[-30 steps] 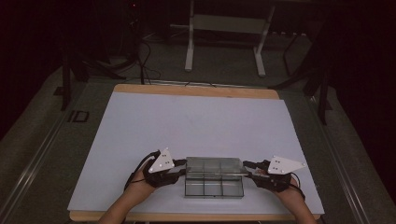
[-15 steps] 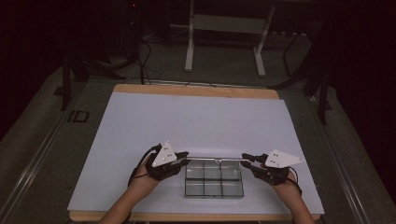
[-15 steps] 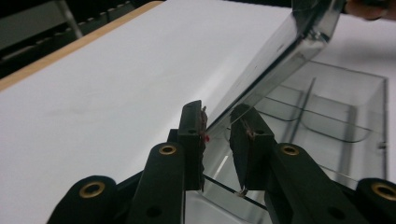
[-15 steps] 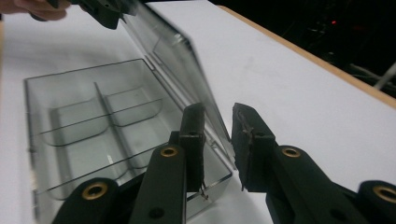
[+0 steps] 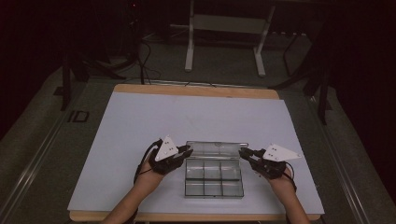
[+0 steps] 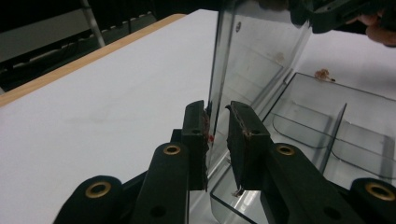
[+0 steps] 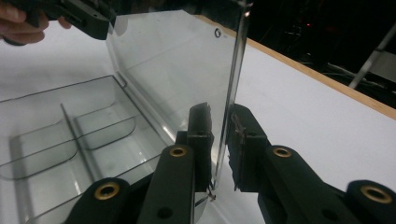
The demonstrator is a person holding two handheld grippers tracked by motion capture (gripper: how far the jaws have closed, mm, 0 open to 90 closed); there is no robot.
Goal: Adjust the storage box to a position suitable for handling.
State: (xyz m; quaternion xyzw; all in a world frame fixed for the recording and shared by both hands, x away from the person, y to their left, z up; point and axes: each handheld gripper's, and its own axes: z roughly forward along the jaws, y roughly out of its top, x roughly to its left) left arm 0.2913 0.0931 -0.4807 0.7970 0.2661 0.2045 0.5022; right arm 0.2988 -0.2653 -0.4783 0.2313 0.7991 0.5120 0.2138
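A clear plastic compartment box (image 5: 214, 177) is seen near the front edge of the white surface (image 5: 140, 126), its hinged lid (image 5: 217, 148) raised upright along the far side. The lid is flanked at its two ends by a pair of hand-held grippers. In the left gripper view, the left gripper (image 6: 217, 123) is shown with its jaws set narrowly apart on either side of the lid's (image 6: 252, 56) edge; one jaw appears to lie against the plastic, though a firm pinch cannot be confirmed, since a slim gap is left at the other jaw. In the right gripper view, the right gripper (image 7: 219, 126) is shown likewise, its jaws straddling the lid's (image 7: 173, 60) opposite edge with small gaps visible. Six compartments are counted from the high view, arranged in two rows of three; their contents cannot be made out through the transparent walls, and they look bare. A small reddish speck (image 6: 322, 73) on the surface beyond the box is left unidentified. Both forearms are cut off by the bottom of the high view, and the room beyond the surface is lost in darkness apart from a pale metal stand (image 5: 224, 37).
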